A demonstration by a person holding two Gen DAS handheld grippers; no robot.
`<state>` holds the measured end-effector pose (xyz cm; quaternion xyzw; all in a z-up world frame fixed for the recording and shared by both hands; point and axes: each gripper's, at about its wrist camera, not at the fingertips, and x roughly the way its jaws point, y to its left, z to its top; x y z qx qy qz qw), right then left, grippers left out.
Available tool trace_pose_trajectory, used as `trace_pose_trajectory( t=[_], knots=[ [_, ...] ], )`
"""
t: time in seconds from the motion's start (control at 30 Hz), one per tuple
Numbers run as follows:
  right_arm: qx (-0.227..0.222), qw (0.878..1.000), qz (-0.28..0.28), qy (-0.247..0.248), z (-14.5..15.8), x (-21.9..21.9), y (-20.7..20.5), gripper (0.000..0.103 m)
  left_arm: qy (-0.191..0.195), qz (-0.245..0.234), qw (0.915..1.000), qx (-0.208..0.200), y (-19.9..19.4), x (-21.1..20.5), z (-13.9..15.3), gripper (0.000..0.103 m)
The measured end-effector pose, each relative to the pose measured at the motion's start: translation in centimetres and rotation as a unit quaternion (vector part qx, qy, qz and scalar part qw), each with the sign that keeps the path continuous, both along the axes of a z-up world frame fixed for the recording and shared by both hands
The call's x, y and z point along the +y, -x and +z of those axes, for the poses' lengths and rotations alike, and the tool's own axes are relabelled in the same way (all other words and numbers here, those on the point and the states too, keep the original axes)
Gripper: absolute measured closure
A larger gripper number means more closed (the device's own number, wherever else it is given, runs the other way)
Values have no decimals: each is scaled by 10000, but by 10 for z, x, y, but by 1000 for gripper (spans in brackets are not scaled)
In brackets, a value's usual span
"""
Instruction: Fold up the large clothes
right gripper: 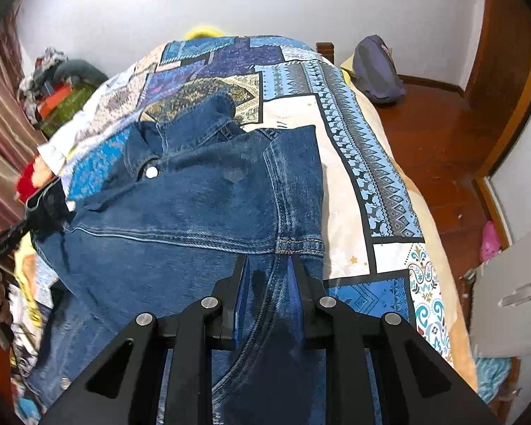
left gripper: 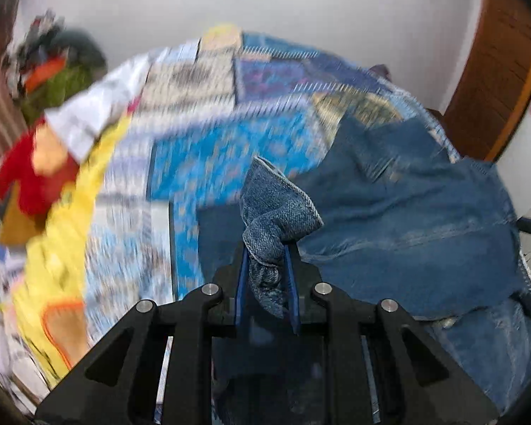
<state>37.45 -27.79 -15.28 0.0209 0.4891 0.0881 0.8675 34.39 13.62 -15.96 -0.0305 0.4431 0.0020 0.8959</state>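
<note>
A blue denim jacket lies on the bed, collar toward the far end, one sleeve folded across its right side. In the left wrist view the jacket fills the right half. My left gripper is shut on a bunched fold of the denim and holds it lifted above the bed. My right gripper hovers low over the jacket's near right part by the sleeve cuff; its jaws stand apart with denim showing between them, gripping nothing. The left gripper's body shows at the left edge of the right wrist view.
A patchwork bedspread in blues and cream covers the bed. Yellow, red and white clothes lie on the bed's left side. A pile of clothes sits by the far left wall. A purple bag lies on the wooden floor to the right.
</note>
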Motion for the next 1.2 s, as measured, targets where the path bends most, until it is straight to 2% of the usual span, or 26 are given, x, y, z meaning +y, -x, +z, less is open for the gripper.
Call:
trace_pose_trajectory(
  t=[0.13, 0.23, 0.37, 0.5, 0.57, 0.63, 0.67, 0.7, 0.73, 0.77, 0.9, 1.0, 1.07, 1.2],
  knots=[
    [15, 9998, 112, 143, -6, 6, -2, 86, 186, 116, 9992, 333, 14, 8, -37, 82],
    [86, 9988, 119, 470, -18, 7, -6, 86, 212, 155, 9986, 465, 25, 11, -48, 77],
    [96, 9989, 224, 402, -30, 1, -5, 86, 76, 259, 9971, 708, 34, 15, -60, 70],
    [10, 9984, 359, 430, -32, -1, 0, 86, -80, 353, 9936, 1069, 41, 24, -77, 68],
    [-5, 9979, 393, 517, -33, -1, 3, 84, -2, 430, 9938, 1028, 48, 31, -76, 56],
    [-32, 9971, 387, 658, -33, -1, 6, 72, 86, 508, 9936, 1001, 53, 39, -71, 53],
    [-65, 9962, 335, 807, -34, 0, 7, 54, 180, 503, 9938, 977, 55, 44, -66, 53],
    [-97, 9943, 251, 1032, -35, -1, 8, 25, 241, 497, 9939, 951, 58, 47, -62, 52],
    [-166, 9912, 158, 1303, -37, -1, 10, 14, 274, 495, 9942, 918, 59, 49, -58, 51],
    [-259, 9895, 138, 1413, -38, -3, 12, 8, 292, 499, 9946, 858, 60, 53, -52, 47],
    [-146, 9931, 218, 1141, -38, -11, 8, 8, 243, 580, 9959, 650, 51, 62, -31, 38],
    [-223, 9953, 201, 917, -26, -12, 1, 8, 201, 615, 9964, 550, 29, 66, -19, 31],
    [-295, 9968, 181, 722, -15, -11, -8, 8, 251, 575, 9967, 506, 12, 66, -16, 22],
    [-290, 9993, 89, 210, -4, -11, -33, 8, 412, 428, 9961, 653, -30, 65, -26, 21]
  ],
)
